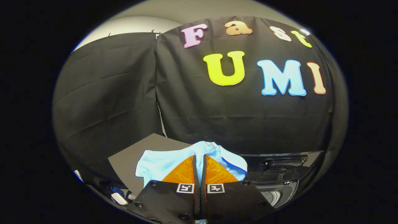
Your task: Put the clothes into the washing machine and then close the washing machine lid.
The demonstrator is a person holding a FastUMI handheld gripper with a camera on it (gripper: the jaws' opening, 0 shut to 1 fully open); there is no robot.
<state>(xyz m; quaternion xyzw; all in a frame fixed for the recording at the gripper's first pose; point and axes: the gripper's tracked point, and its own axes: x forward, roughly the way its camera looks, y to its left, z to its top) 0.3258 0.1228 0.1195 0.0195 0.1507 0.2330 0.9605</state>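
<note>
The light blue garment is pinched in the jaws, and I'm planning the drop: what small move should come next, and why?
Probably carry the light blue garment a little toward the washing machine, whose open drum shows just beside and below the gripper. The jaws stand nearly closed on the fabric, which drapes around the orange fingers and hangs over the dark surface, not yet over the opening.

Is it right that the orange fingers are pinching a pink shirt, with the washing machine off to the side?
Not quite: the shirt is light blue, not pink. The gripper view shows the gripper with its orange fingers nearly together, the blue cloth pinched between them, and the dark washing machine beside it.
</note>
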